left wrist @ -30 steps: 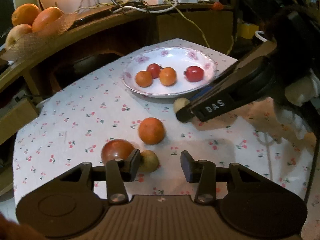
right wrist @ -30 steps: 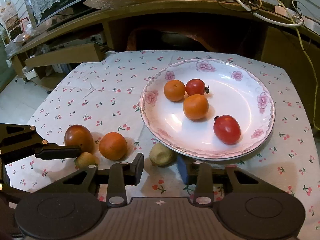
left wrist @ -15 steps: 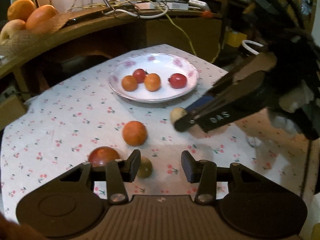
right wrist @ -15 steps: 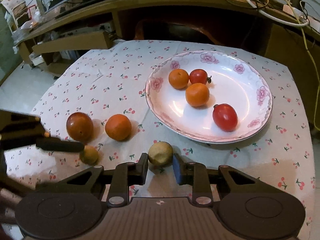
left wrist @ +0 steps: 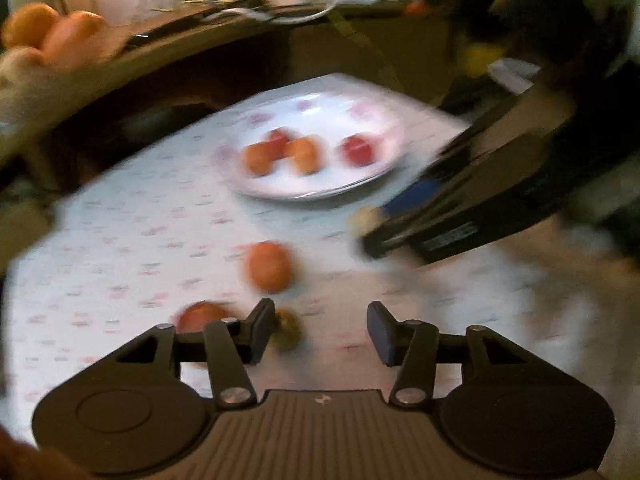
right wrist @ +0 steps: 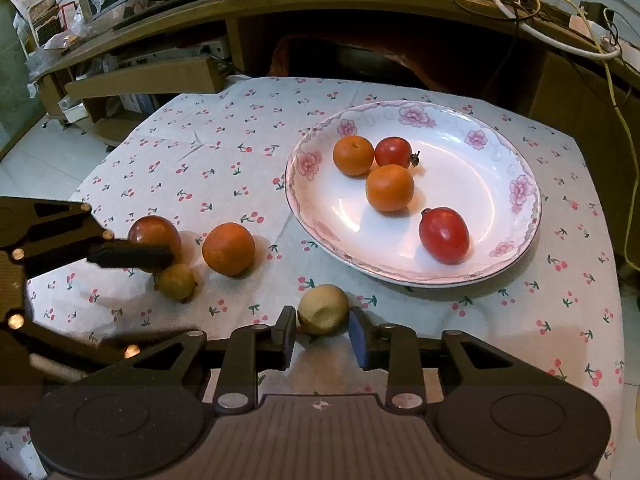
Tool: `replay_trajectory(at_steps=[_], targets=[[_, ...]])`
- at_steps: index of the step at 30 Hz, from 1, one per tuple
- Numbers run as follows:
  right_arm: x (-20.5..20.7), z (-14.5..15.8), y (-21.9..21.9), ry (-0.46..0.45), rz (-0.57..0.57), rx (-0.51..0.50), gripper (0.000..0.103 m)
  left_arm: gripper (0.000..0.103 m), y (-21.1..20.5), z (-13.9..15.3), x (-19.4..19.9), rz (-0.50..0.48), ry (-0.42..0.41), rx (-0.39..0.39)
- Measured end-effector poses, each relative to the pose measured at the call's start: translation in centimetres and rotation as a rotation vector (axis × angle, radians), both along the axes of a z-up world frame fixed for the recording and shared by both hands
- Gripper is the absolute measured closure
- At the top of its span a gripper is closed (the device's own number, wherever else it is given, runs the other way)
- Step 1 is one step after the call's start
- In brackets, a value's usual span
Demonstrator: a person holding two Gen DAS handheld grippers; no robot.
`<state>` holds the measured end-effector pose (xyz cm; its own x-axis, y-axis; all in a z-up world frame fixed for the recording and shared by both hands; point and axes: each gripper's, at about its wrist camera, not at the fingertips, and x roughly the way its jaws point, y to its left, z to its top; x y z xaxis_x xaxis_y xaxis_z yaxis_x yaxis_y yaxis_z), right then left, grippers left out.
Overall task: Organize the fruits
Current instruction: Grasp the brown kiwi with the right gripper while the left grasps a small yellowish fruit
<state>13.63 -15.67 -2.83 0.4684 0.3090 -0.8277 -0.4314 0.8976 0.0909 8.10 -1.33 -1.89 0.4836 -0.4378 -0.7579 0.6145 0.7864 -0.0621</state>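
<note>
White cloth (right wrist: 224, 152) with red cherries; white plate (right wrist: 516, 236) rimmed with pink flowers; orange mandarins (right wrist: 389, 187), red tomatoes (right wrist: 443, 235)

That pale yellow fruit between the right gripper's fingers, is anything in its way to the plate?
Nothing visible. The pale fruit sits just short of the plate rim, bare cloth between; the right gripper is opening around it.

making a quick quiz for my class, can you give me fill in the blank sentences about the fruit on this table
1. The flowered plate holds ____ fruits.
2. Besides two red tomatoes, the plate holds two ____ fruits.
3. The pale yellowish fruit between the right gripper jaws lies on the ____, off the plate.
4. The loose orange sits to the ____ of the plate in the right wrist view.

Missing words: four; orange; tablecloth; left
</note>
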Motion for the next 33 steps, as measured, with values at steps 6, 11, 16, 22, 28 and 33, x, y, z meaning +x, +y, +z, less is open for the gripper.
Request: replay_trajectory(at_steps=[6, 11, 16, 22, 28, 33], targets=[[-0.2, 0.1, -0.1, 0.008, 0.002, 0.009, 0.070, 0.049, 0.9, 0.8, 0.0, 0.032, -0.023, -0.026], [-0.1, 0.0, 0.1, -0.004, 0.000, -0.005, 0.070, 0.049, 0.2, -0.7, -0.2, 0.037, -0.020, 0.052], [-0.1, -0.1, 0.3, -0.022, 0.003, -0.023, 0.069, 0.049, -1.6, -1.8, -1.5, -0.023, -0.038, 0.109], [0.0, -0.1, -0.1, -0.020, -0.009, -0.010, 0.068, 0.052, -1.3, -1.9, -1.2, 0.010, -0.024, 0.077], [0.0, -0.2, -0.1, -0.032, 0.000, -0.012, 0.054, 0.051, -1.1, -1.9, -1.3, 0.012, -0.035, 0.080], [0.1, -0.2, 0.1, -0.040, -0.004, -0.011, 0.051, 0.052, -1.0, -1.8, -1.2, 0.019, -0.051, 0.093]])
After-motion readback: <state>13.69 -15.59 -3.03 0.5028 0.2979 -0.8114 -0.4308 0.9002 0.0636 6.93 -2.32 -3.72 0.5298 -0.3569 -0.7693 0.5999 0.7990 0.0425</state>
